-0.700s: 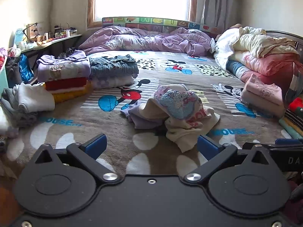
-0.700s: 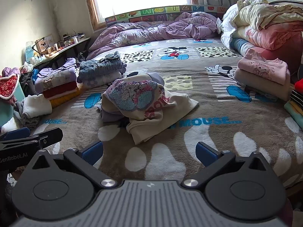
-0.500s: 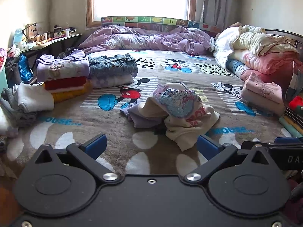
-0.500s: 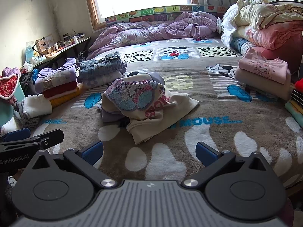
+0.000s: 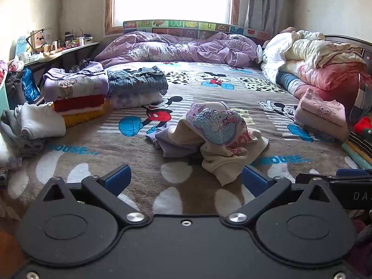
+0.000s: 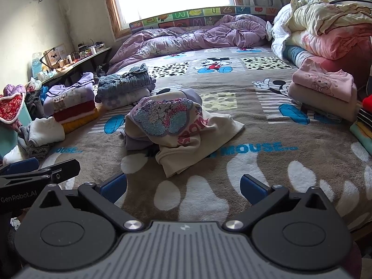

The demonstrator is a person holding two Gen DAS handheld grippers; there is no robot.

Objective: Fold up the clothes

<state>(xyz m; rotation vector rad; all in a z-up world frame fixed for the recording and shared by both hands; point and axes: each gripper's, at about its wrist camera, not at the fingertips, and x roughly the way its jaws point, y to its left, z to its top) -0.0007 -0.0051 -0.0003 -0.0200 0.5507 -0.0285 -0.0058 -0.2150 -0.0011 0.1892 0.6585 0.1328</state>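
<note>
A crumpled cream sweatshirt with a sequin patch [image 5: 216, 130] lies heaped over a lilac garment [image 5: 172, 143] in the middle of the Mickey Mouse bedspread [image 5: 232, 86]. It also shows in the right wrist view [image 6: 172, 125]. My left gripper [image 5: 186, 181] is open and empty, held low in front of the heap, apart from it. My right gripper [image 6: 183, 186] is open and empty, also short of the heap. Each gripper's side shows at the edge of the other's view.
Folded stacks stand at the left [image 5: 76, 93], with folded jeans [image 5: 137, 81] beside them and white folded clothes [image 5: 34, 123] nearer. A pink folded pile [image 5: 323, 114] sits at the right. A purple duvet [image 5: 176, 46] and rolled quilts [image 5: 320, 62] lie at the back.
Both grippers have shifted only slightly; the view of the heap has barely moved. Both stay open and empty.
</note>
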